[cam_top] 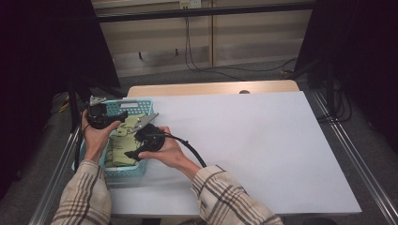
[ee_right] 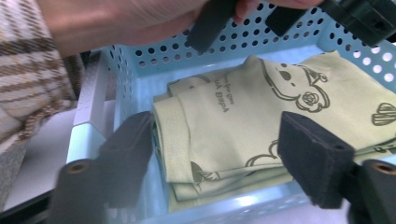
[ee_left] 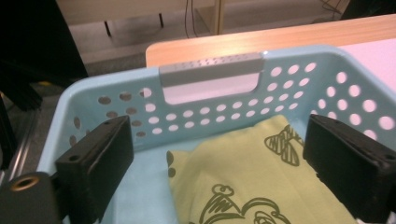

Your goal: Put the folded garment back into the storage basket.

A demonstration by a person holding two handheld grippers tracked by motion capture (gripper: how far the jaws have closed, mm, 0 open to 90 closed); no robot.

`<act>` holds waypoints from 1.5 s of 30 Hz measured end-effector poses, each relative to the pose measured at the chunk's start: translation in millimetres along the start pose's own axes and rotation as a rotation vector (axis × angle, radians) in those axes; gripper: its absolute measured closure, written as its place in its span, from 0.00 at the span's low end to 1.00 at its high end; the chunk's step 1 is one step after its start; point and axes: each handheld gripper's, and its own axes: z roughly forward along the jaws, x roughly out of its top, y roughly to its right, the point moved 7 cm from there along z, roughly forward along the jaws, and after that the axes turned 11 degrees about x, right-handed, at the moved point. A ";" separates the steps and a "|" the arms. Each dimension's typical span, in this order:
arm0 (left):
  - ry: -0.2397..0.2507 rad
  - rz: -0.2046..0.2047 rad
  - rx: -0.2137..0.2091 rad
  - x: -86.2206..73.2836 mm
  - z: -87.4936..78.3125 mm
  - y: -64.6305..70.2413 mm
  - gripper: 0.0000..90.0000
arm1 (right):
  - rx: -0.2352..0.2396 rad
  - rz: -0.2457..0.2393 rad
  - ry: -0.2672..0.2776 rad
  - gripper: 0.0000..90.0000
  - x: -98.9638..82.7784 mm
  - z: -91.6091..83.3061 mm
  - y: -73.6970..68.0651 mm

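Left gripper (cam_top: 110,123) over the far end of the perforated pale blue plastic basket (cam_top: 123,171) at the table's left edge, jaws apart, empty; folded yellow-green printed cloth (cam_top: 123,149) lying inside; right gripper (cam_top: 136,151) above its near end, jaws spread, gripping nothing

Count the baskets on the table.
1: a light blue perforated basket at the table's left edge, holding a folded green printed cloth. Both tools hover over it; nothing else on the table looks like a basket.

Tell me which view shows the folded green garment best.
Right gripper view: the folded green garment lies flat in the blue basket, layers and print plain. Left gripper view has one printed corner; high view a small patch between the hands.
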 end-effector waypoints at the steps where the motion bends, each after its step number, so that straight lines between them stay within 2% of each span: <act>1: 0.009 -0.020 -0.018 1.3 -2.4 3.1 0.06 | -0.005 0.010 0.003 0.24 -0.4 -1.0 0.1; 2: 0.013 -0.030 -0.027 2.1 -4.7 4.4 0.06 | -0.009 0.016 0.009 0.22 -0.5 -2.2 0.9; 4: 0.035 -0.004 -0.020 4.4 -8.2 4.6 0.04 | -0.019 0.019 0.015 0.18 0.1 -3.9 2.8; 7: 0.062 0.002 -0.032 5.9 -14.2 7.3 0.04 | -0.037 0.032 0.035 0.13 2.1 -8.0 4.5; 8: 0.061 -0.008 -0.049 5.7 -16.2 8.2 0.04 | -0.044 0.031 0.039 0.11 2.7 -9.8 5.1; 10: 0.053 -0.009 -0.050 5.3 -18.5 7.6 0.04 | -0.053 0.025 0.050 0.08 3.6 -13.1 5.5; 11: 0.078 -0.011 -0.036 6.3 -20.4 7.6 0.04 | -0.060 0.021 0.054 0.06 3.6 -15.2 5.9; 12: 0.105 -0.009 -0.038 6.8 -22.8 8.3 0.04 | -0.072 0.033 0.062 0.05 3.4 -17.8 6.0; 15: 0.152 -0.017 -0.061 6.9 -27.8 11.5 0.04 | -0.101 0.040 0.086 0.05 3.3 -24.8 8.0; 17: 0.150 -0.012 -0.056 4.9 -30.5 12.6 0.04 | -0.118 0.043 0.090 0.05 2.5 -28.4 10.1; 18: 0.165 -0.016 -0.069 5.2 -32.0 13.6 0.04 | -0.122 0.042 0.094 0.05 1.9 -30.2 11.2; 19: 0.167 -0.011 -0.061 5.5 -33.6 12.7 0.04 | -0.127 0.043 0.095 0.05 1.2 -31.7 12.5; 21: 0.190 -0.024 -0.082 7.1 -39.2 14.2 0.03 | -0.132 0.049 0.094 0.05 -0.4 -34.7 13.5; 22: 0.203 -0.004 -0.075 7.9 -41.8 13.4 0.03 | -0.138 0.050 0.093 0.05 -0.9 -35.7 13.9; 23: 0.209 -0.030 -0.089 8.2 -43.9 16.0 0.03 | -0.149 0.047 0.094 0.05 -1.5 -37.6 14.7; 25: 0.233 -0.044 -0.093 8.5 -48.2 17.9 0.03 | -0.159 0.050 0.100 0.04 -2.7 -40.2 15.6; 29: 0.242 -0.010 -0.075 6.0 -57.1 19.9 0.03 | -0.176 0.054 0.118 0.04 -4.4 -44.7 18.0; 30: 0.246 -0.018 -0.076 5.5 -59.4 21.6 0.03 | -0.184 0.057 0.120 0.04 -5.1 -45.9 18.5; 32: 0.257 -0.007 -0.085 4.5 -65.0 22.2 0.03 | -0.193 0.062 0.133 0.04 -5.9 -48.0 18.8; 34: 0.259 -0.006 -0.069 2.5 -69.7 21.3 0.03 | -0.187 0.068 0.152 0.04 -6.6 -49.6 18.3; 35: 0.259 -0.029 -0.068 1.1 -71.1 23.0 0.03 | -0.199 0.066 0.152 0.04 -8.0 -51.2 18.9; 36: 0.267 -0.031 -0.070 0.9 -71.8 23.0 0.03 | -0.207 0.070 0.160 0.04 -8.6 -52.3 19.1; 37: 0.262 -0.020 -0.063 -0.9 -73.5 22.5 0.03 | -0.209 0.070 0.172 0.04 -9.3 -53.2 19.5; 38: 0.260 -0.029 -0.073 -2.1 -75.3 24.9 0.04 | -0.213 0.071 0.174 0.04 -10.6 -54.2 19.7; 39: 0.262 -0.008 -0.080 -2.8 -77.8 24.7 0.04 | -0.223 0.073 0.178 0.04 -11.7 -55.5 20.2; 40: 0.267 -0.028 -0.075 -2.9 -80.6 27.1 0.04 | -0.230 0.078 0.182 0.04 -13.1 -57.0 20.7; 41: 0.276 -0.013 -0.070 -2.4 -83.3 27.1 0.04 | -0.238 0.078 0.182 0.04 -14.6 -59.2 21.7; 43: 0.294 -0.016 -0.078 -1.5 -89.2 28.0 0.04 | -0.253 0.098 0.210 0.05 -15.5 -64.2 22.8; 44: 0.292 -0.027 -0.088 -1.8 -91.6 28.8 0.04 | -0.257 0.090 0.213 0.05 -16.9 -66.6 24.2; 45: 0.293 -0.013 -0.078 -2.2 -92.8 27.4 0.04 | -0.267 0.096 0.219 0.05 -17.7 -68.4 24.6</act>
